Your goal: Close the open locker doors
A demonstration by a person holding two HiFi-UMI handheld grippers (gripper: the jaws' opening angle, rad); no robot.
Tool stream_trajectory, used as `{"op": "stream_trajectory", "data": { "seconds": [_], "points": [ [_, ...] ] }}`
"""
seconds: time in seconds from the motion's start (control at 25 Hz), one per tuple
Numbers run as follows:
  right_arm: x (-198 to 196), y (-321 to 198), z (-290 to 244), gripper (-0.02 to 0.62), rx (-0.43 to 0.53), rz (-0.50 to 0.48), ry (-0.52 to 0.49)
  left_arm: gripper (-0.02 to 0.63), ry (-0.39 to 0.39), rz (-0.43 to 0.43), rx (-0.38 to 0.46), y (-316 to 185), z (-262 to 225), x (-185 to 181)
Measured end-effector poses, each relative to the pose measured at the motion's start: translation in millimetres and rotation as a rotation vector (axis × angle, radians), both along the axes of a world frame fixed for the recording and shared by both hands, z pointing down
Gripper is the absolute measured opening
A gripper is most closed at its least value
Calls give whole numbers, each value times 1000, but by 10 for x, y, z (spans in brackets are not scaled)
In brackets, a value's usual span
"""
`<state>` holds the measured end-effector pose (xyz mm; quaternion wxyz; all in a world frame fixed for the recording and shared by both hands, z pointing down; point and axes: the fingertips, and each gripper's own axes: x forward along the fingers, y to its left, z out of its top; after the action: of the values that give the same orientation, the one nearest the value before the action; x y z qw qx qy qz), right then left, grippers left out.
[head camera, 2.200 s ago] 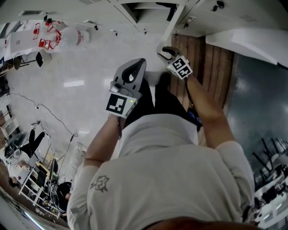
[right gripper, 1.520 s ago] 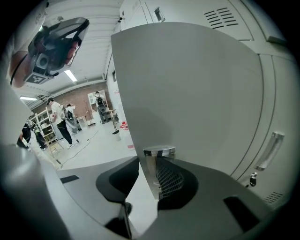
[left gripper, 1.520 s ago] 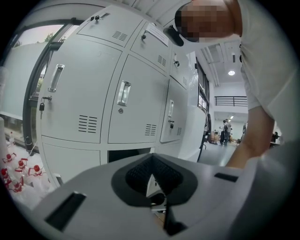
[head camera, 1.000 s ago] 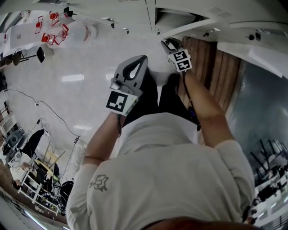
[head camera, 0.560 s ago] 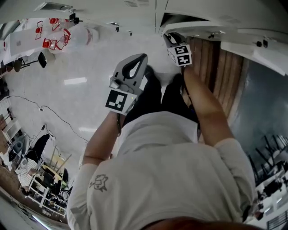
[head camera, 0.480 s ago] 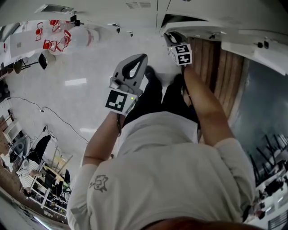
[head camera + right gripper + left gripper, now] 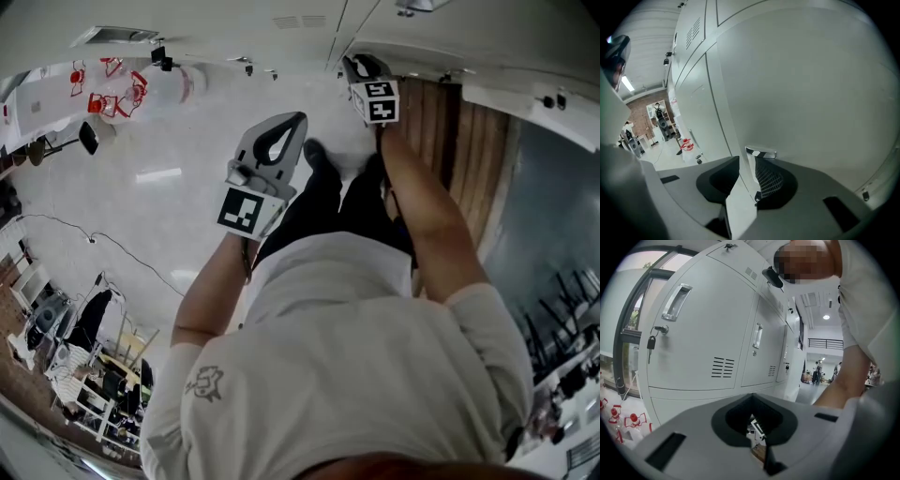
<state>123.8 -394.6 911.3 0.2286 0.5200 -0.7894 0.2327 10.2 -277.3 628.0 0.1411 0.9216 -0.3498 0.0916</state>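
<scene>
In the head view my right gripper [image 7: 361, 66] reaches to the top of the picture, at the free edge of a white locker door [image 7: 487, 56]. In the right gripper view the door's face [image 7: 801, 84] fills the right side. Its edge runs down between the jaws of the right gripper [image 7: 750, 161], which are closed on it; the meshed right pad [image 7: 769, 180] shows beside it. My left gripper [image 7: 298, 120] hangs in front of the person's body, shut and holding nothing. The left gripper [image 7: 752, 397] looks along a row of closed lockers [image 7: 708, 333].
A handle [image 7: 675, 301] and a hanging key [image 7: 650, 341] are on the nearest closed locker. A wooden-slatted strip [image 7: 459, 159] lies beside the person's legs below the lockers. Red-and-white things [image 7: 103, 89] and a cable [image 7: 103, 244] lie on the pale floor at left. People [image 7: 816, 373] stand far off.
The right gripper has travelled up the picture with the door's edge. The dark gap of the open locker has narrowed until it no longer shows. The left gripper has hardly shifted.
</scene>
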Motion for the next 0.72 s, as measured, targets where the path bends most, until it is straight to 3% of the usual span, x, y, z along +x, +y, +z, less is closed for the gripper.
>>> {"op": "stream_trajectory", "data": {
  "seconds": [0.72],
  "points": [
    [-25, -76, -45, 95, -27, 107, 72, -2, 3, 3, -5, -161, -3, -137]
  ]
}}
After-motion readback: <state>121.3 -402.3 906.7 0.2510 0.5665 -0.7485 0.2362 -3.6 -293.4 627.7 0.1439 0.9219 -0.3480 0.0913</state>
